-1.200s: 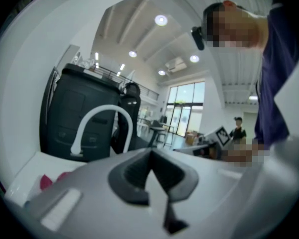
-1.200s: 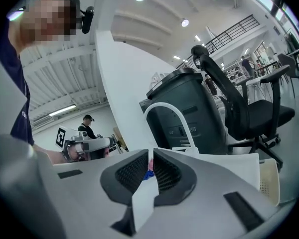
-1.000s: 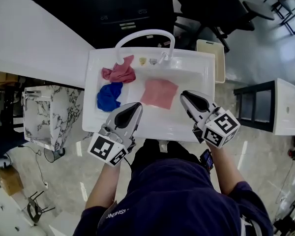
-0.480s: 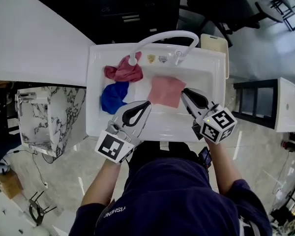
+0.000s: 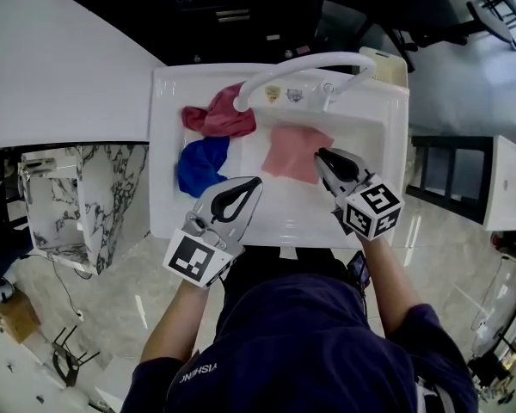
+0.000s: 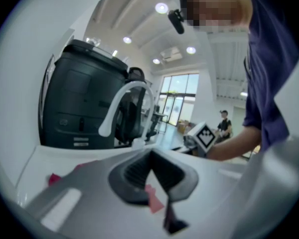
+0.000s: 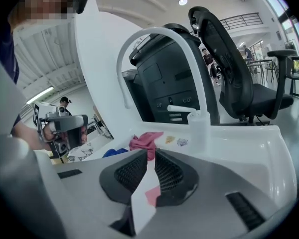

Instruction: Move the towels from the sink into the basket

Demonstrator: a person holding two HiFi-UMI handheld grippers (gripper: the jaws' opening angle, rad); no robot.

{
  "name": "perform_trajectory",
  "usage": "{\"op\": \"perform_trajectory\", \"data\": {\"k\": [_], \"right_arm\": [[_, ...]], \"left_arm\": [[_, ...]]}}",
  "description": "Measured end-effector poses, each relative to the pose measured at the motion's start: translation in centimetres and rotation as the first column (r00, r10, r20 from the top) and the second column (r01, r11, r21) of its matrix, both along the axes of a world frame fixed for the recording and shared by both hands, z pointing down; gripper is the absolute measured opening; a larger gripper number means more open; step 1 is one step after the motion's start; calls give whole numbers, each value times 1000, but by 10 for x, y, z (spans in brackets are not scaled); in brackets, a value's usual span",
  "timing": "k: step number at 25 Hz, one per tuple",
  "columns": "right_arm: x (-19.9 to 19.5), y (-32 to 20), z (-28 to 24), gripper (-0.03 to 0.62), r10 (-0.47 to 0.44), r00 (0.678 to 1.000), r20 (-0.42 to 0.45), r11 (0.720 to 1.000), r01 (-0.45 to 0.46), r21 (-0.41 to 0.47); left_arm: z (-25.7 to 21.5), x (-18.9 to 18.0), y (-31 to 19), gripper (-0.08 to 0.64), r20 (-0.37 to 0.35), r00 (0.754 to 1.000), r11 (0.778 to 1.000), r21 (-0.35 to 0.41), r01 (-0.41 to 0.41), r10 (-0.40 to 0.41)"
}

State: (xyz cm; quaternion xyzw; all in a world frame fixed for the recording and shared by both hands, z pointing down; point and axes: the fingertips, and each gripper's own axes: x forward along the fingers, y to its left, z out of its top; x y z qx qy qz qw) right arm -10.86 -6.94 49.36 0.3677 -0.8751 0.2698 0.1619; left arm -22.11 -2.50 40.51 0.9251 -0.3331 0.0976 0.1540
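Observation:
Three towels lie in the white sink (image 5: 163,213): a dark pink one (image 5: 219,119) at the back left under the faucet, a blue one (image 5: 200,163) in front of it, and a light pink one (image 5: 291,151) spread flat in the middle. My right gripper (image 5: 321,155) is shut and empty, its tip at the light pink towel's right edge. My left gripper (image 5: 254,181) is also shut and empty, over the basin's front, right of the blue towel. In the right gripper view the dark pink towel (image 7: 145,139) shows beyond the shut right gripper (image 7: 150,152).
A white arched faucet (image 5: 305,63) spans the sink's back. A cream bin (image 5: 389,64) stands behind the sink at the right. A marble-patterned box (image 5: 77,200) is left of the sink, a dark frame (image 5: 434,179) to the right. Office chairs stand beyond.
Both grippers have moved forward and down into the sink. The right gripper's tip has come to the light pink towel's edge. The towels have not moved.

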Motion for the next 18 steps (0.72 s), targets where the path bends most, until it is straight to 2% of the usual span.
{"op": "perform_trajectory", "data": {"k": [3, 4, 18], "right_arm": [[-4, -1, 21, 37, -6, 1000, -25, 999, 5, -43], [-6, -2, 28, 66, -6, 999, -32, 998, 5, -61], [-11, -7, 121, 156, -1, 996, -84, 971, -19, -238]], "left_arm": [[5, -4, -2, 3, -8, 1000, 1000, -13, 6, -6], [7, -5, -2, 3, -10, 1000, 1000, -16, 6, -7], [33, -18, -2, 3, -1, 1000, 996, -86, 25, -26]]}}
